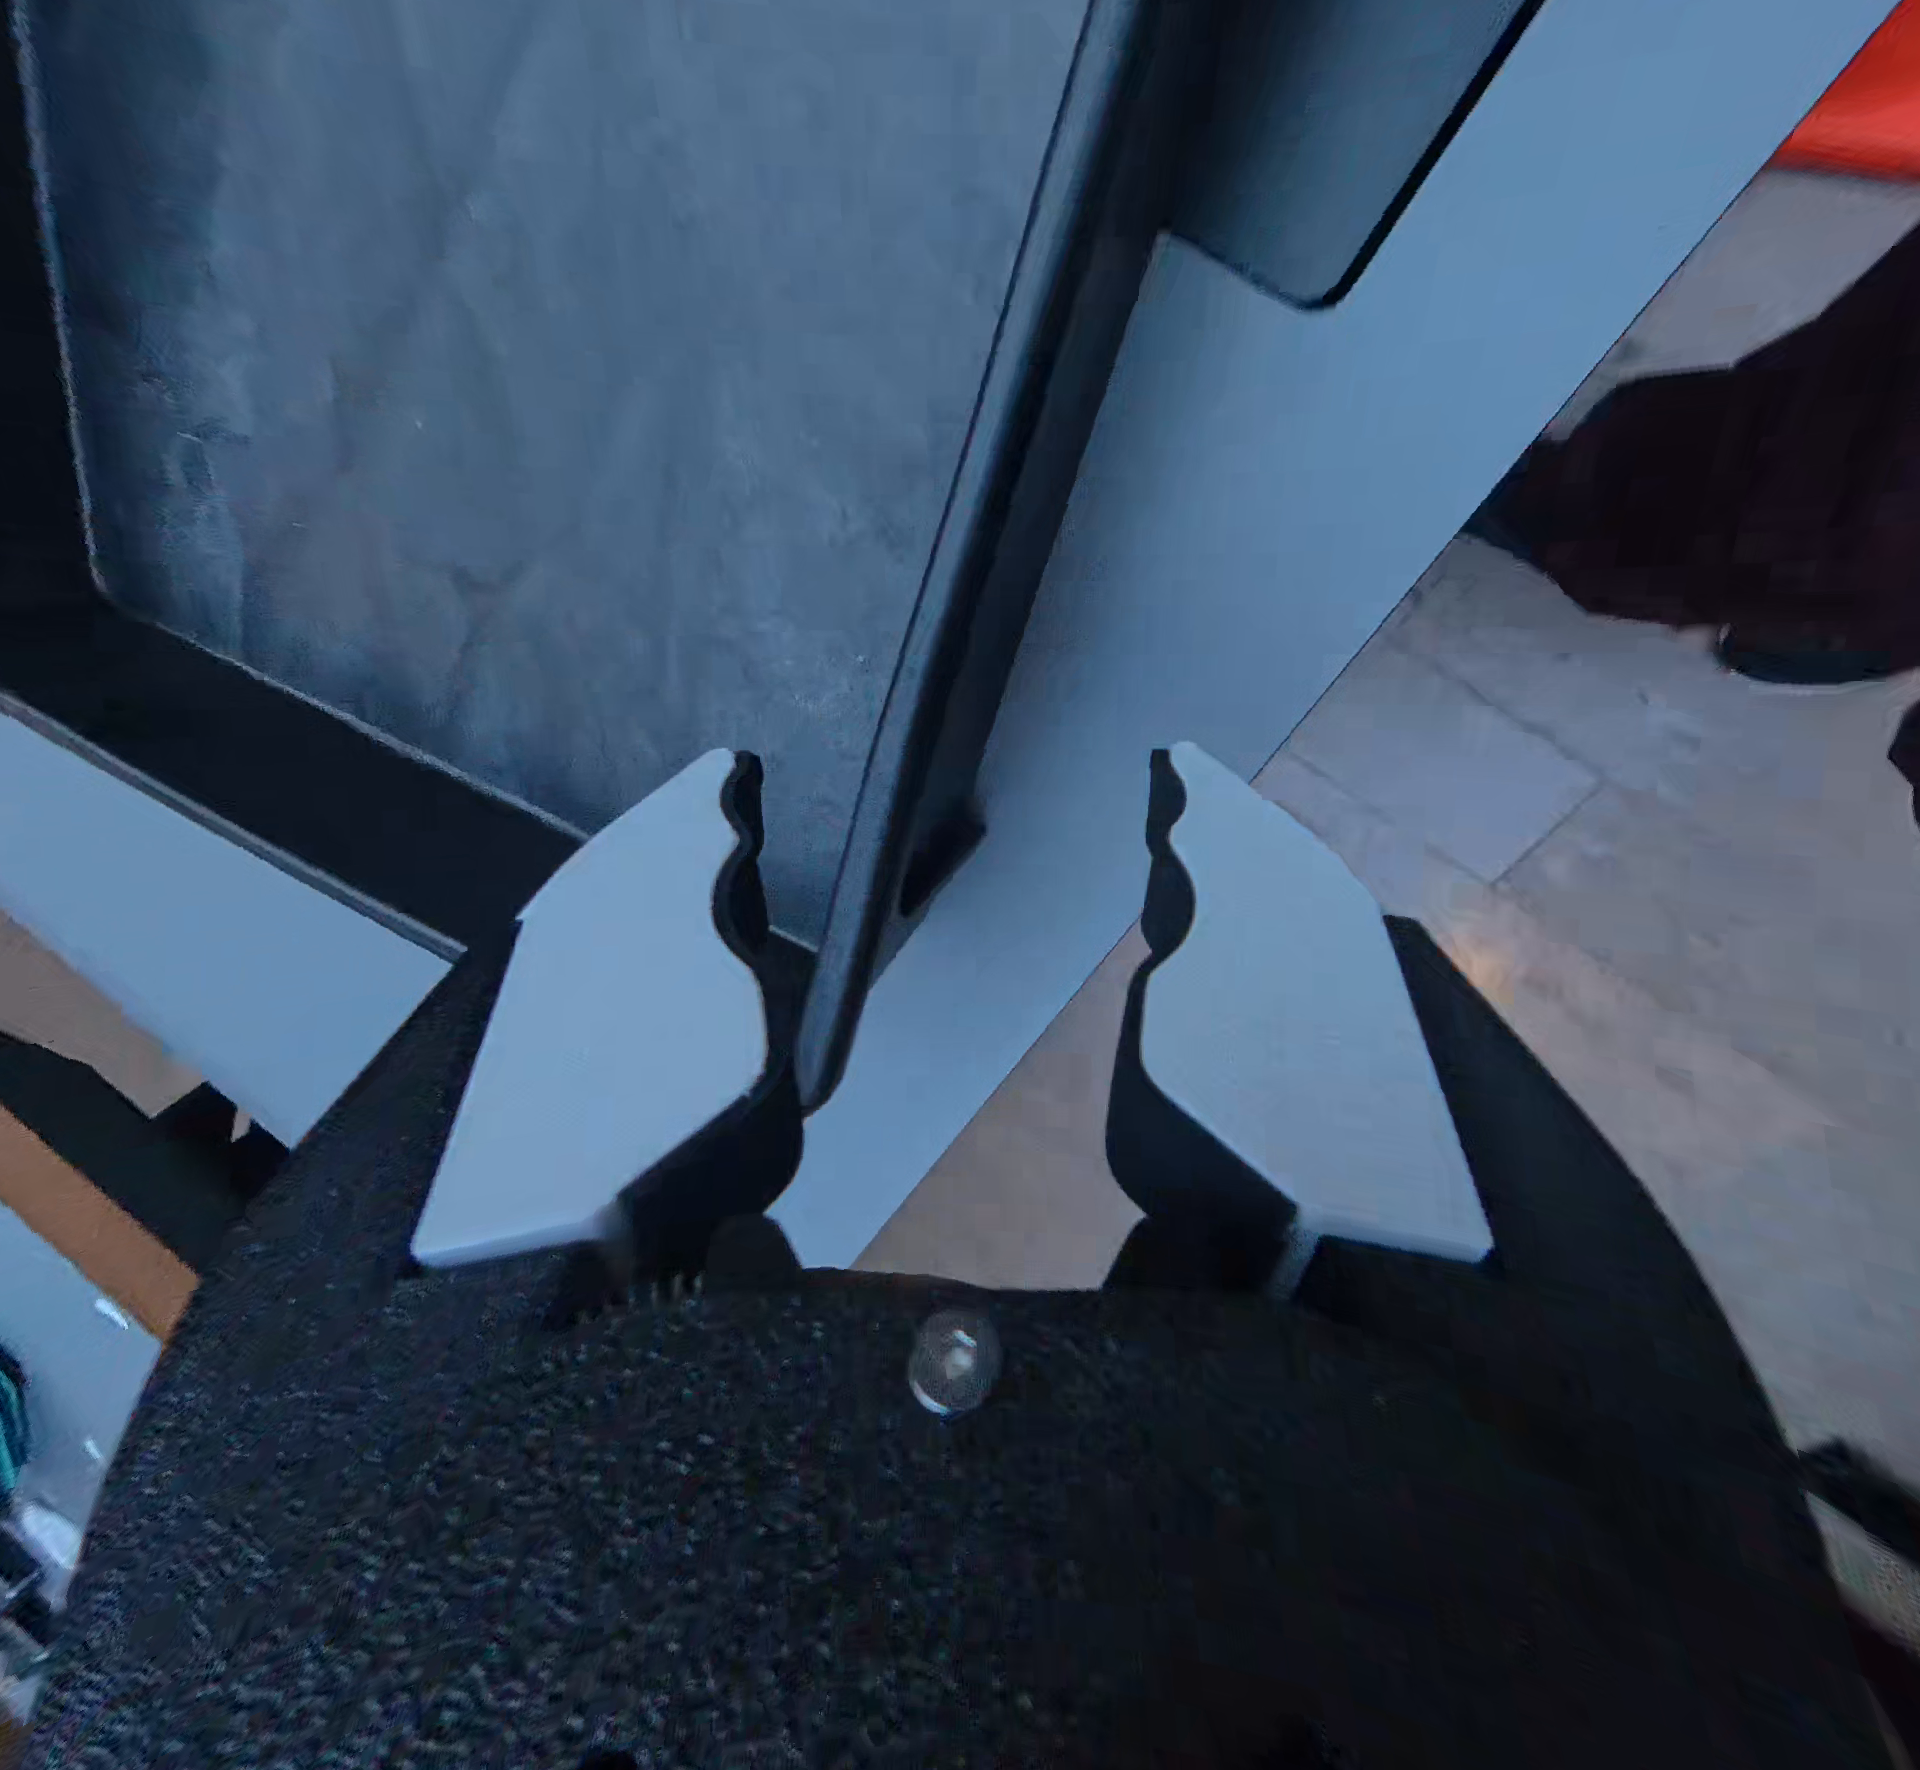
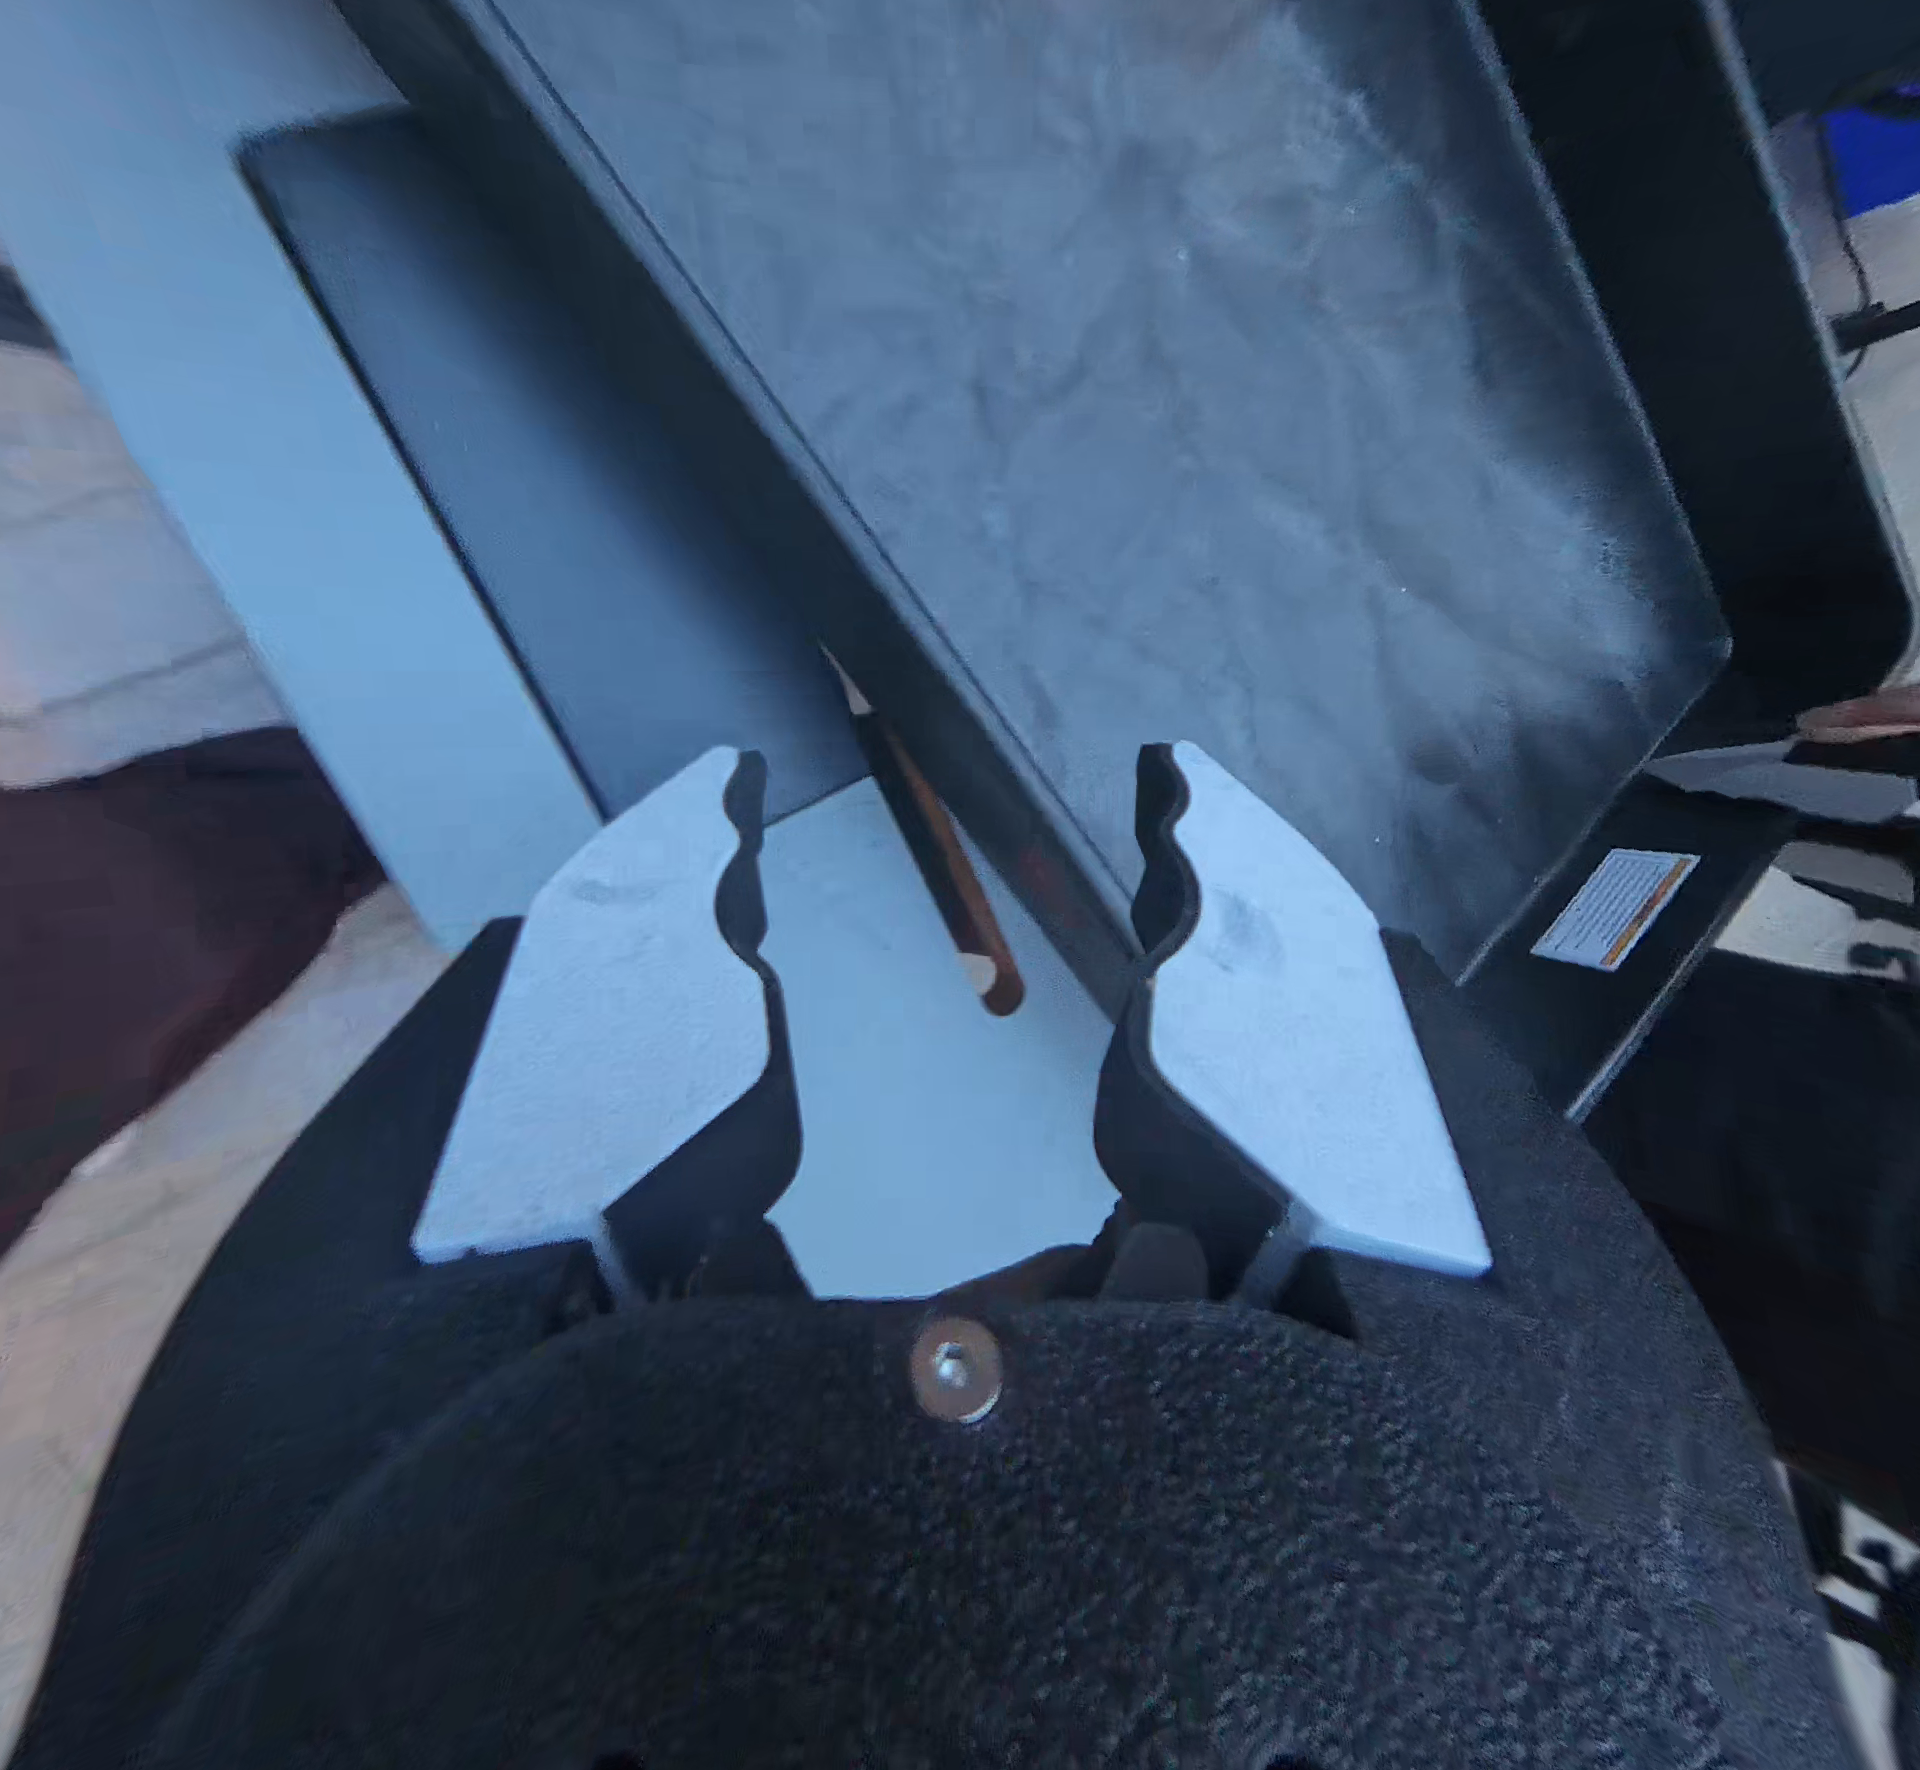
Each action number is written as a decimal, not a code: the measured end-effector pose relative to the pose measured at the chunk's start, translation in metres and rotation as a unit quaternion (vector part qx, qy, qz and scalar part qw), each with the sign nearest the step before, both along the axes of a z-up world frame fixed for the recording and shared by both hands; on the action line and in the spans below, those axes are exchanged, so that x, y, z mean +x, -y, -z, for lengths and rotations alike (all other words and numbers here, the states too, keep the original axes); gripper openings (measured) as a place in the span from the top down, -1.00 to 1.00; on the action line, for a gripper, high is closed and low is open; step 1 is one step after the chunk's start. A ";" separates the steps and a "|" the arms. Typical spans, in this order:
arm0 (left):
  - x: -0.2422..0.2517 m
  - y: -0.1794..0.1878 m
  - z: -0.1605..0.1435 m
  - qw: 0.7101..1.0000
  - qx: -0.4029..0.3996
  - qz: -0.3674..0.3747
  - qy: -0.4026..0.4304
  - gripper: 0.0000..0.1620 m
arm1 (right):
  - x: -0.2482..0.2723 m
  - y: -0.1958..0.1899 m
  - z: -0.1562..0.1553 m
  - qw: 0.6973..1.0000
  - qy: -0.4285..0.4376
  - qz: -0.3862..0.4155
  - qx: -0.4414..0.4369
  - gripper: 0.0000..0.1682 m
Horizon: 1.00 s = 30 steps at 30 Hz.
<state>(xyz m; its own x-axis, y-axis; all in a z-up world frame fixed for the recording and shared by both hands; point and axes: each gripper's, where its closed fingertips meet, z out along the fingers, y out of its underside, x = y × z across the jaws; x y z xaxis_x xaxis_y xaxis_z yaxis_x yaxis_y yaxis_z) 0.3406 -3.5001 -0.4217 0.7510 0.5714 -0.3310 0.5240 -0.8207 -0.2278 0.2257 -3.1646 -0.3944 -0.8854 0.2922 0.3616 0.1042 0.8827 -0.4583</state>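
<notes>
Your left gripper (image 1: 956,764) has its pale fingers (image 1: 623,1024) spread apart, holding nothing. The rounded lower edge of a dark panel (image 1: 520,266) comes down between them, lying closer to the left finger, though whether it touches that finger is unclear. The panel is a broad, smudged, slate-grey sheet with rounded corners, standing tilted on a white tabletop (image 1: 1195,629). Behind its edge a second, smaller dark sheet (image 1: 1299,110) lies flat on the white surface. Past the table's edge you see a pale tiled floor (image 1: 1558,837) and a patch of red (image 1: 1870,89) at the upper right.

Your right gripper (image 2: 954,759) is likewise parted and empty. Between its fingers (image 2: 613,1024), on the white tabletop (image 2: 260,370), lies a brown pencil (image 2: 945,868), pointing away from you and running alongside the base of the same tilted dark panel (image 2: 1143,318). The pencil's tip slips under the panel's lower edge; its blunt end sits near the gap's middle. The right finger overlaps the panel's bottom edge. To the left lies the flat dark sheet (image 2: 520,421). On the right, a black frame (image 2: 1621,972) carries a small white sticker (image 2: 1616,905).
</notes>
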 end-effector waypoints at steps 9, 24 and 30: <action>-0.006 0.045 0.068 0.978 -0.086 0.105 0.157 0.29 | -0.050 -0.035 0.078 0.955 0.091 -0.134 0.248 0.04; -0.003 0.062 0.088 0.944 -0.130 0.203 0.226 0.83 | -0.066 -0.089 0.118 0.872 0.127 -0.196 0.429 0.86; -0.001 0.075 0.065 0.947 -0.126 0.169 0.241 0.85 | -0.057 -0.080 0.095 0.867 0.149 -0.202 0.432 0.87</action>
<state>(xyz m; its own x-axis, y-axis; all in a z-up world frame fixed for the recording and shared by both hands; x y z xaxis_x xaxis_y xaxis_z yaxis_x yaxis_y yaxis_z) 0.3391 -3.5747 -0.4866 0.9755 0.2201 0.0038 0.2151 -0.9567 0.1961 0.1685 -3.0850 -0.4898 -0.9441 -0.3283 0.0297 -0.2923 0.8753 0.3853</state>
